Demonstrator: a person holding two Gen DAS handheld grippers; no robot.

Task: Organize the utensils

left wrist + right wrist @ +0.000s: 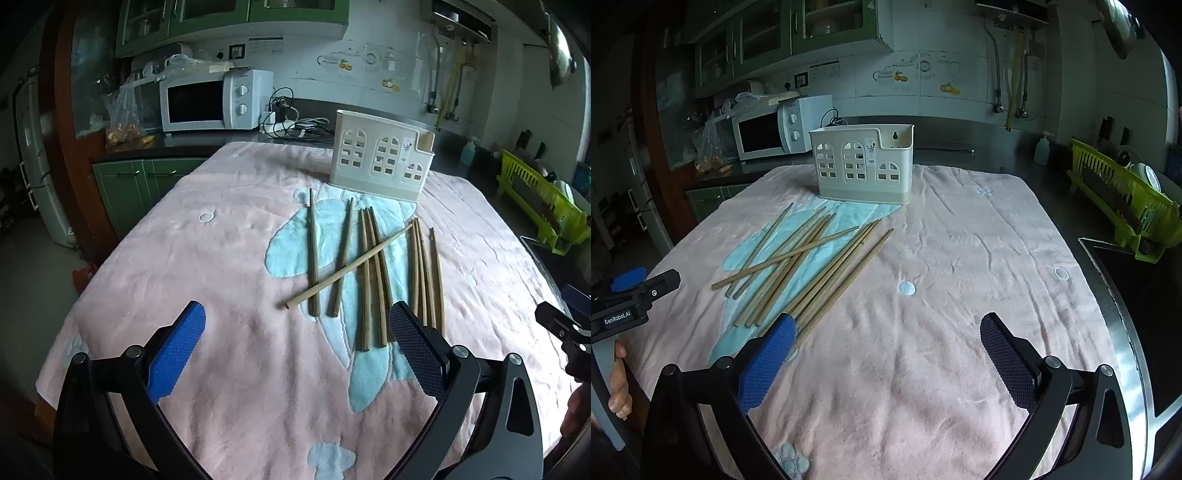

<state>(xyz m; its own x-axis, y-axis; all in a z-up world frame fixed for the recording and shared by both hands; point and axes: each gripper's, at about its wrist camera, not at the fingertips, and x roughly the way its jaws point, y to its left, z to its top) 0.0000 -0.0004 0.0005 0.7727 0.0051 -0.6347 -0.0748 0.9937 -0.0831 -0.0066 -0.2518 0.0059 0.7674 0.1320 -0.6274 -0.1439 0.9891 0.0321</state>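
Chopsticks (365,280) lie loose on the pink towel (207,266), just ahead of both claws, their long axes running mostly away from the cameras toward the holder, with one stick (349,267) thrown slantwise across the others. Nearest of all, the left gripper (297,343) hangs with its pads wide apart and nothing between them; the butt ends of the middle sticks sit just beyond its right-hand pad, so this hand looks the closer one for a first pick. The right gripper (888,350) is likewise spread and empty, and from its view the bundle lies off to the left, fanning up and away, touching only the edge of its left pad's outline (whether it actually touches a stick I cannot tell). Farther back, near the towel's far edge, stands the cream utensil holder (380,158), upright, with arched cut-out windows; nothing shows above its rim, though its inside is hidden. Beyond it sits a white microwave (214,101) on the counter
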